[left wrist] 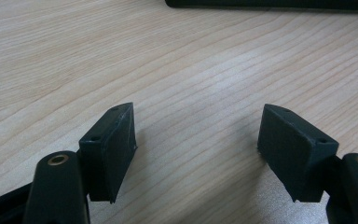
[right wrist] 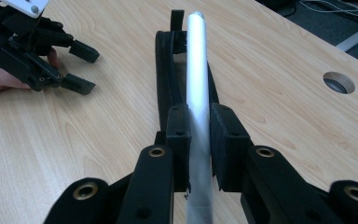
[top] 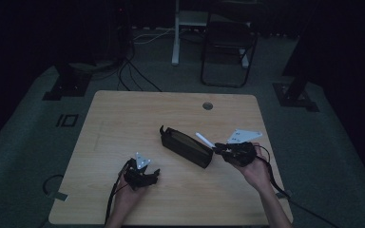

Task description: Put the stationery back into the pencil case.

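Right tool clamped on white tube over black case, left tool parted, empty

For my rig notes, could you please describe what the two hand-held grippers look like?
Both are black, jointed frames. The left hand-held gripper and right hand-held gripper each carry a pale grey three-cornered plate on top and trail a dark cable. Brass-coloured rivets mark the joints, and the pads are blocky black.
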Demonstrator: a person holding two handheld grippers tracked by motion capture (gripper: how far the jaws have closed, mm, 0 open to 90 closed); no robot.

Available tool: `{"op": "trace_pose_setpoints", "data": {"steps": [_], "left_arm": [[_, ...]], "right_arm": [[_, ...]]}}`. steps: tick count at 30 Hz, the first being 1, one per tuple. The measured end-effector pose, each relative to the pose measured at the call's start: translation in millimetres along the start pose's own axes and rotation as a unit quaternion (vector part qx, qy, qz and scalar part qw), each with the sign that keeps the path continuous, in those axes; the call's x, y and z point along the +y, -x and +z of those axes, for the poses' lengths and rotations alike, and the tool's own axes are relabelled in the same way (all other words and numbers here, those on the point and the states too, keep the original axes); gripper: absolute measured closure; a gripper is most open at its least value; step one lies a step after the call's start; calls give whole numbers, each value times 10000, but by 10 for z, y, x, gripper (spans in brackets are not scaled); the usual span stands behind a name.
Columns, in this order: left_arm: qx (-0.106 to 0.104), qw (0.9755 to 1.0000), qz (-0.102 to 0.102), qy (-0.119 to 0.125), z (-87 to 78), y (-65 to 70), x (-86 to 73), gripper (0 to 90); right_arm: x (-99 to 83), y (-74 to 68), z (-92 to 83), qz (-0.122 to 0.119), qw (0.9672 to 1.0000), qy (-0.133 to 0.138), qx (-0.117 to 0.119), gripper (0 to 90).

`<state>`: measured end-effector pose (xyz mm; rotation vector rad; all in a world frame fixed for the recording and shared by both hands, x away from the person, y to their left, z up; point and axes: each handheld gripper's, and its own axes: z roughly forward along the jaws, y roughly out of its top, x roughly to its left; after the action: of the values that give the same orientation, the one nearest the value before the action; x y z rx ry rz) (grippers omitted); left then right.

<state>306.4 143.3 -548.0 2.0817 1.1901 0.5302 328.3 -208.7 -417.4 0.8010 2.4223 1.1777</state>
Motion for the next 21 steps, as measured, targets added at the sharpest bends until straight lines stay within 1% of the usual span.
{"op": "trace_pose_setpoints", "data": {"steps": [12, 21], "left_arm": [[0, 10000, -11, 9, 1, 1, 0, 283], [1, 10000, -2, 8, 2, 1, 1, 282]], "right_arm": [[26, 57, 63, 24, 10000, -15, -7, 786], [39, 113, 142, 16, 10000, -21, 42, 786]]}}
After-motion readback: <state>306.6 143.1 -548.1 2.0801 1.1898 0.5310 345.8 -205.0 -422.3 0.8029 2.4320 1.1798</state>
